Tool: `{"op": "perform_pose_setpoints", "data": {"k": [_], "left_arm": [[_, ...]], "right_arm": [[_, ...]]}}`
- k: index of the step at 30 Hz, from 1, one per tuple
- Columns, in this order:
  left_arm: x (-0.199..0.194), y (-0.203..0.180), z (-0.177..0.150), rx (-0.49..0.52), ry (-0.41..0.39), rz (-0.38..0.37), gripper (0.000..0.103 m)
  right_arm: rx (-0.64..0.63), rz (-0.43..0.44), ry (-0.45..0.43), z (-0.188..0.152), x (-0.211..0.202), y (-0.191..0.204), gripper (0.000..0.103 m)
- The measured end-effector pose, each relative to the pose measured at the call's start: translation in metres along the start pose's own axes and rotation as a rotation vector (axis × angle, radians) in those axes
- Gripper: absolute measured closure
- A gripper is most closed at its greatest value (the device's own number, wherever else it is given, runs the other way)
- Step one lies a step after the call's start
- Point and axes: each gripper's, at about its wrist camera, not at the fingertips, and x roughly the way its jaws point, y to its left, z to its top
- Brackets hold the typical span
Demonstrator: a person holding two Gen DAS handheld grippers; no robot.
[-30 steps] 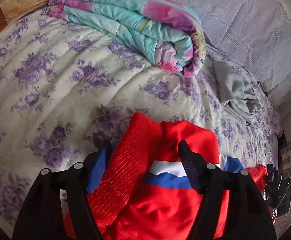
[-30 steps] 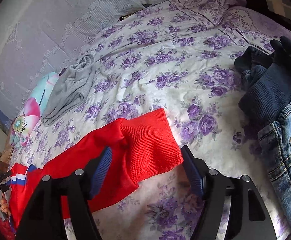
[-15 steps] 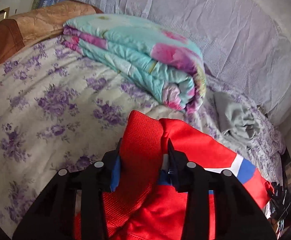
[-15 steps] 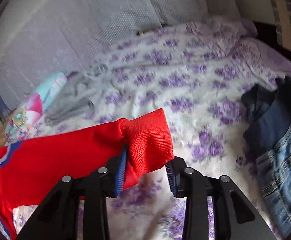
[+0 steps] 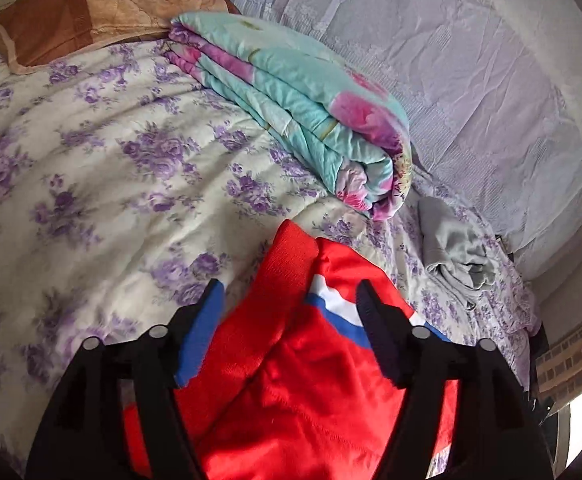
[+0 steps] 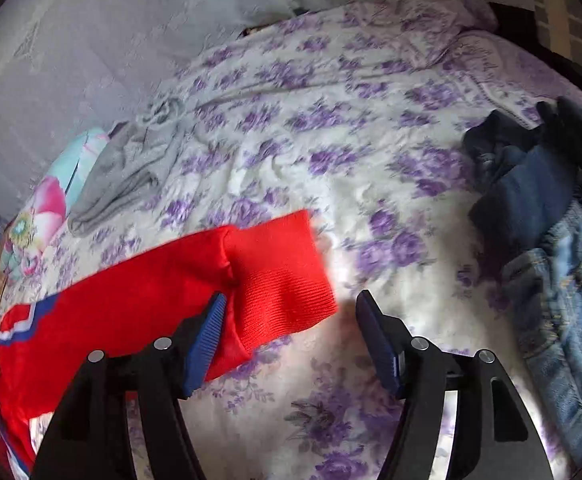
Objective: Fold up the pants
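Observation:
Red track pants (image 5: pixel 291 380) with a white and blue stripe lie on the floral bedspread (image 5: pixel 91 184). In the left wrist view my left gripper (image 5: pixel 291 304) is open, its jaws wide apart on either side of the ribbed cuff and stripe. In the right wrist view the pants (image 6: pixel 131 312) stretch to the left, their ribbed cuff (image 6: pixel 279 272) lying flat. My right gripper (image 6: pixel 291 312) is open, the cuff between its jaws near the left finger.
A folded teal and pink quilt (image 5: pixel 299 108) and a brown pillow (image 5: pixel 71 20) lie at the back. A crumpled grey garment (image 5: pixel 455 256) lies beside the quilt. Blue jeans and dark clothes (image 6: pixel 551 240) are piled at the right. A pale curtain (image 5: pixel 471 60) hangs behind the bed.
Both grippers were shut on the red pants half a second ago and have opened. The pants have dropped onto the bed.

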Motion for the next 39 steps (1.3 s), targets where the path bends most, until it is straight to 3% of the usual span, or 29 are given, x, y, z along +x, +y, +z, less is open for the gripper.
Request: {"op": "perform_pose_setpoints", "data": {"k": [2, 5, 11, 15, 21, 24, 25, 26, 28, 31, 34, 37, 39], "left_arm": [[-0.026, 0.010, -0.016, -0.012, -0.040, -0.030, 0.032], [-0.060, 0.026, -0.041, 0.002, -0.069, -0.077, 0.032], [-0.097, 0.052, -0.087, -0.016, 0.026, -0.178, 0.032], [-0.096, 0.067, -0.113, -0.049, 0.066, -0.155, 0.030], [-0.093, 0.058, -0.118, 0.003, 0.071, -0.079, 0.026], [-0.089, 0.050, -0.119, 0.061, 0.093, -0.067, 0.016], [-0.088, 0.048, -0.120, 0.077, 0.099, -0.063, 0.013], [-0.087, 0.045, -0.121, 0.090, 0.103, -0.054, 0.012], [-0.085, 0.042, -0.122, 0.114, 0.106, -0.032, 0.009], [-0.084, 0.038, -0.122, 0.134, 0.109, -0.016, 0.008], [-0.086, 0.041, -0.122, 0.120, 0.101, -0.029, 0.008], [-0.089, 0.043, -0.123, 0.106, 0.089, -0.040, 0.008], [-0.089, 0.044, -0.123, 0.103, 0.088, -0.047, 0.008]], "right_arm": [[0.015, 0.032, -0.036, -0.008, -0.030, -0.001, 0.036], [-0.003, 0.174, -0.085, -0.036, -0.088, 0.004, 0.035], [-0.055, 0.283, -0.029, -0.114, -0.167, -0.005, 0.035], [-0.010, 0.346, 0.069, -0.149, -0.181, -0.019, 0.035], [0.030, 0.353, 0.149, -0.166, -0.151, -0.015, 0.035], [0.015, 0.341, 0.121, -0.167, -0.145, -0.010, 0.049], [0.019, 0.353, 0.121, -0.165, -0.144, -0.009, 0.078], [0.033, 0.390, 0.132, -0.161, -0.141, -0.009, 0.092], [0.009, 0.394, 0.090, -0.149, -0.146, -0.002, 0.095], [-0.119, 0.383, -0.052, -0.117, -0.174, 0.021, 0.096], [-0.190, 0.470, -0.220, -0.090, -0.226, 0.030, 0.096], [-0.387, 0.528, -0.399, -0.106, -0.287, 0.023, 0.096], [-0.483, 0.536, -0.392, -0.136, -0.306, 0.005, 0.091]]}}
